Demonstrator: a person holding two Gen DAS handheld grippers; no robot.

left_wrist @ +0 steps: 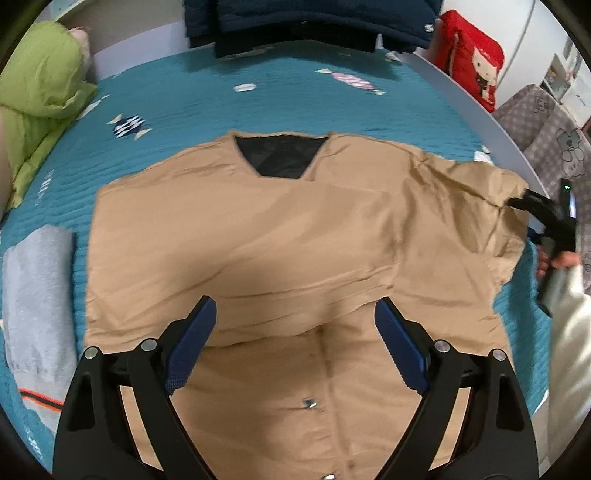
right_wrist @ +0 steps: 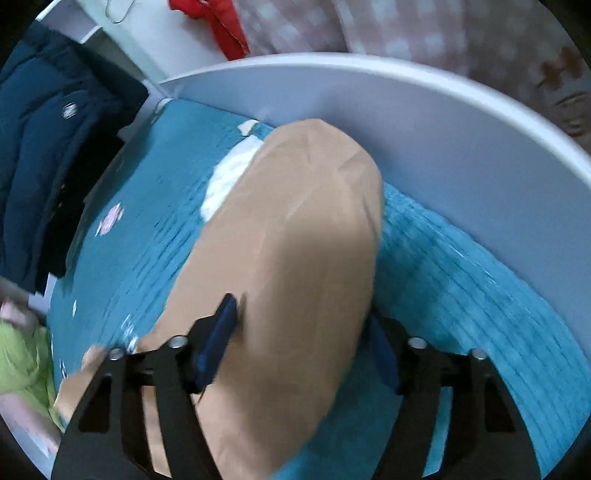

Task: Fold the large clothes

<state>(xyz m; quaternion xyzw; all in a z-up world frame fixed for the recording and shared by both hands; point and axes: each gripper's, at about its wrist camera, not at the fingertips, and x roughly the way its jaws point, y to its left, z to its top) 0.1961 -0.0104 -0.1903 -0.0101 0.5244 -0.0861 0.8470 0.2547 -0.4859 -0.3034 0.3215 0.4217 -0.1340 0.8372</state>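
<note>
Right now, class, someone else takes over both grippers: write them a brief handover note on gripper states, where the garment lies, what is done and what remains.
Left gripper: open, above the tan jacket's front, holding nothing.
Right gripper: its jaws sit either side of the sleeve near the bed's white rail; grip unconfirmed.
Jacket lies front up on the teal bedspread, one sleeve apparently folded in.
Left: bring this sleeve across, then fold the body.

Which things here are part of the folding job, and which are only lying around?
Part of the job:
tan jacket
left gripper, open above it
right gripper, around the jacket's sleeve

Lying around:
grey garment
green pillow
dark coat
red cushion
</note>
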